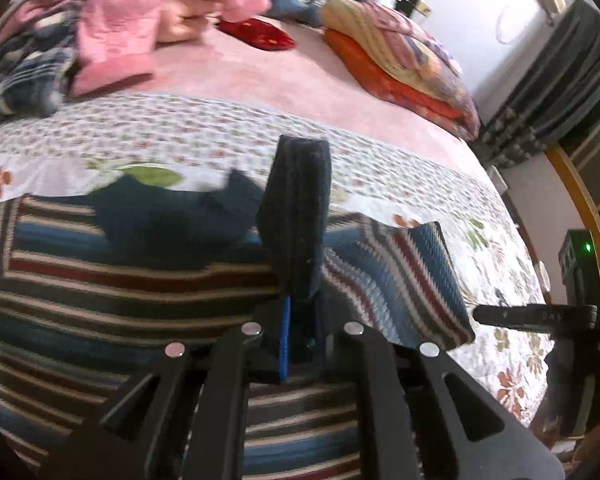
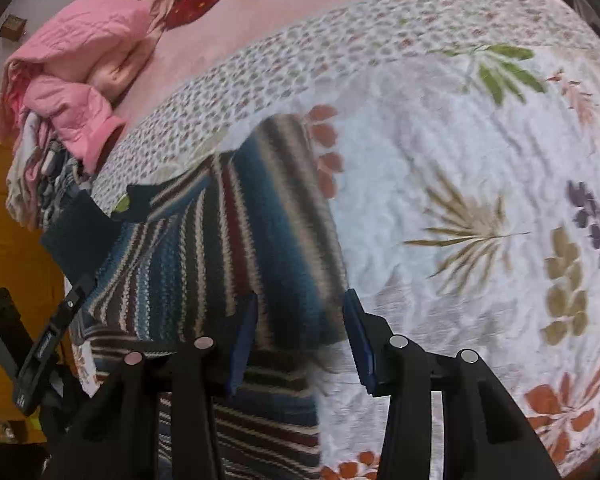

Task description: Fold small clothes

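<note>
A knitted sweater (image 1: 112, 280) with blue, maroon and cream stripes lies spread on the floral sheet (image 1: 204, 128). My left gripper (image 1: 300, 312) is shut on its dark navy ribbed cuff (image 1: 298, 200), which stands up out of the jaws. One sleeve (image 1: 412, 272) is folded over on the right. In the right wrist view the sweater (image 2: 228, 248) reaches under my right gripper (image 2: 300, 340), which is open, its blue pads (image 2: 360, 336) straddling the cloth's edge. At the left of that view, the left gripper (image 2: 48, 340) holds the navy cuff (image 2: 76, 236).
A pile of clothes topped by a pink quilted jacket (image 1: 116, 20) sits at the far left of the bed. A red pouch (image 1: 260, 34) and folded orange and floral blankets (image 1: 404, 60) lie at the back. The bed's edge and curtains (image 1: 560, 92) are on the right.
</note>
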Demonstrator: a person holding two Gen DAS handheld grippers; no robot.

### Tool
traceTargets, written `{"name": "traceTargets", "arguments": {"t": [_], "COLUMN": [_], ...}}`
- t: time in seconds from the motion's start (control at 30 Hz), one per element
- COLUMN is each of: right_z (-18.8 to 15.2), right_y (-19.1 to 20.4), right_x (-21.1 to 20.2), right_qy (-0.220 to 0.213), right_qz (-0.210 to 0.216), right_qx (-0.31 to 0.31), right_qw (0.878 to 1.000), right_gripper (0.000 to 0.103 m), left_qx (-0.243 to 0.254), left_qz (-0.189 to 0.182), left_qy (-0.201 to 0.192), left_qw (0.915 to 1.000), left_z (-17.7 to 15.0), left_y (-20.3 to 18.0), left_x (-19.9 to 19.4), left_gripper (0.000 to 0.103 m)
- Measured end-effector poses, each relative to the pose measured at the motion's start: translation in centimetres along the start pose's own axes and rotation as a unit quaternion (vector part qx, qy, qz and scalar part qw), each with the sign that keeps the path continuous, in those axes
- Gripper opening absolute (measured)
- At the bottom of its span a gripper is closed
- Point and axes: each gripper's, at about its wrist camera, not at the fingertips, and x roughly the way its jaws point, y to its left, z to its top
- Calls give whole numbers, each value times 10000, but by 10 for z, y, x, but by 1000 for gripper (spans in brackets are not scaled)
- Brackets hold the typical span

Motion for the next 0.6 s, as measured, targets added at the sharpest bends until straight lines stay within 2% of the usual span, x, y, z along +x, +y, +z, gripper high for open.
{"name": "traceTargets", "arguments": {"t": [0.23,0.3,0.37,0.43,0.5,0.57,0.6], "right_z": [-5,-7,-8,-10,-11,-12,-13], "right_y": [27,32,34,35,34,32,31], "right_x": [30,39,48,56,62,67,68], "right_qy": [265,309,341,387,410,472,493], "right_qz": [-177,-381,-620,-805,-982,-1020,-1000], "right_qx": [-297,-353,-395,-437,-464,-444,-419], "right_qw": [9991,9982,9967,9950,9932,9927,9929], "right_gripper": [44,44,45,45,46,48,48], "left_qx": [-348,-383,-498,-661,-955,-1273,-1425], "left_qz": [212,257,331,387,421,413,388], "left_qy": [-165,-85,85,235,362,395,382], "left_qw": [9990,9989,9982,9968,9939,9902,9883], "left_z": [-2,-6,-13,-19,-25,-27,-28], "left_y": [63,75,86,98,116,131,139], "left_x": [-27,-24,-16,-8,-1,2,1], "left_gripper": [8,9,16,19,27,41,43]}}
